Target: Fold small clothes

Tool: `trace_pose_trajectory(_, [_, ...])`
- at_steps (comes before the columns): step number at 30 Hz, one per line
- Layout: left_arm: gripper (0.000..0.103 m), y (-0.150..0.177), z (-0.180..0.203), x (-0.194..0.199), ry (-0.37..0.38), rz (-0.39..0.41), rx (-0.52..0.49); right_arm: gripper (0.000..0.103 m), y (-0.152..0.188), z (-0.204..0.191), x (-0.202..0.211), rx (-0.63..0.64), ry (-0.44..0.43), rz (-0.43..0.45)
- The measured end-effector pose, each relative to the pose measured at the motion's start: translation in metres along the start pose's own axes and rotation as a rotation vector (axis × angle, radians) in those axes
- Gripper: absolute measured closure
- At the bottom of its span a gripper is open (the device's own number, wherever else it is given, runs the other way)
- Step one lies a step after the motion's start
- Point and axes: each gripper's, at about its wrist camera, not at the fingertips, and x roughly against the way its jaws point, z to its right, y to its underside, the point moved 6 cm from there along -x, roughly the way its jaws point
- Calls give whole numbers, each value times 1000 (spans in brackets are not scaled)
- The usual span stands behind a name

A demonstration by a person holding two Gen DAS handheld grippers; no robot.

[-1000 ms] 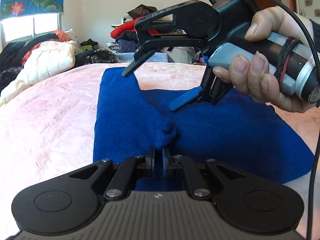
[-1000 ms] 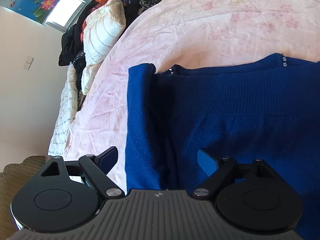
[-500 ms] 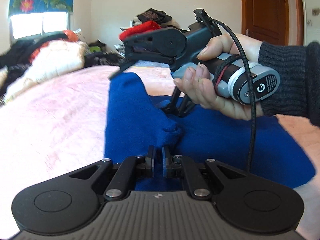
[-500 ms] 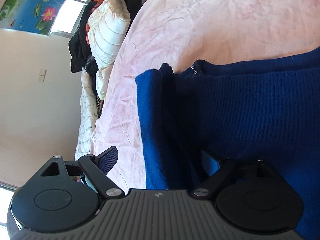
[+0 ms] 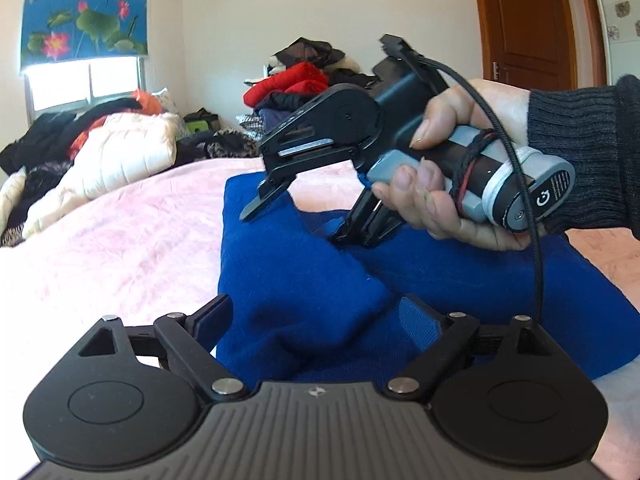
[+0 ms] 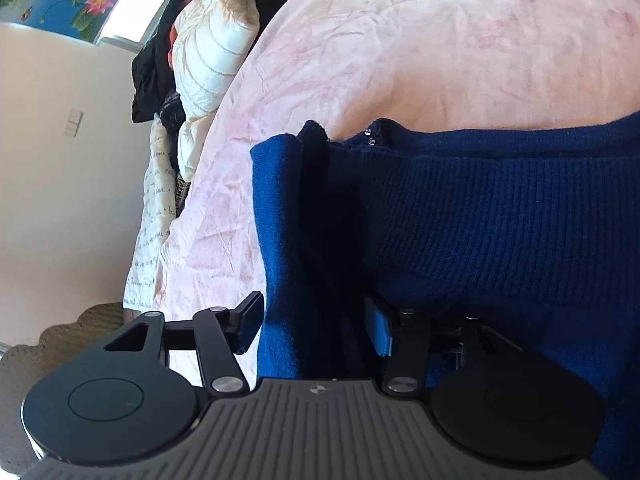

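Now a blue sweater (image 5: 304,280) is spread on the pink bed (image 5: 112,248), one side folded over its middle. The left tongs (image 5: 316,320) have just been opened and are held wide apart astride the folded flap, nothing pinched. The right tongs (image 6: 316,324), gripped by a hand (image 5: 452,184), have just been closing around the sweater's folded edge; the cloth is seen between the pads, not yet visibly pressed.

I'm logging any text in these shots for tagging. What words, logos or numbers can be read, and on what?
"G": white logo on the end cap of the right gripper's handle.
Small print around that cap: too small to read.
Handwriting-style script on the white sheet edge: too blurred to read.
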Motion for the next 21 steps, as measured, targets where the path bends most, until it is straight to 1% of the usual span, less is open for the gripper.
trace_pose_trajectory(1, [17,-1,3,-3,-5,-8,-19,42,0,-2,-1,12,9,-4])
trace_pose_trajectory(3, [60,-1,8,-10,-13,-44,-61,40,1,-4,-1,24,22,-9])
trace_pose_trajectory(4, [66,0,10,-16,-15,-76,-75,38,1,-5,-1,24,22,-13])
trace_pose_trajectory(5, [69,0,10,-20,-18,-91,-74,37,1,-6,-1,24,21,-17])
trace_pose_trajectory(6, [69,0,9,-22,-24,-98,-76,37,1,-6,-1,24,22,-22])
trace_pose_trajectory(8, [69,1,13,-21,-25,-93,-122,36,1,-6,-1,26,24,-27])
trace_pose_trajectory(10, [62,2,18,-17,-36,-73,-175,36,1,-6,-1,27,23,-31])
trace_pose_trajectory(11, [52,2,21,-16,-42,-56,-192,36,1,-4,-1,22,19,-31])
trace_pose_trajectory(12, [51,2,22,-16,-45,-48,-200,35,0,-3,-1,18,16,-31])
trace_pose_trajectory(13, [51,1,25,-19,-41,-58,-208,34,1,-2,-1,14,11,-31])
trace_pose_trajectory(14, [55,2,27,-23,-36,-68,-212,32,1,-2,-2,11,7,-30])
trace_pose_trajectory(15, [88,2,28,-27,-25,-70,-209,31,1,-3,-2,10,2,-31])
trace_pose_trajectory(16, [99,2,29,-31,-10,-87,-204,31,2,-4,-2,12,0,-33])
trace_pose_trajectory(18, [99,-3,21,-30,11,-89,-119,31,1,-5,0,20,8,-43])
trace_pose_trajectory(21, [99,-13,1,-16,-4,-51,8,30,-3,-9,13,25,-30,-30])
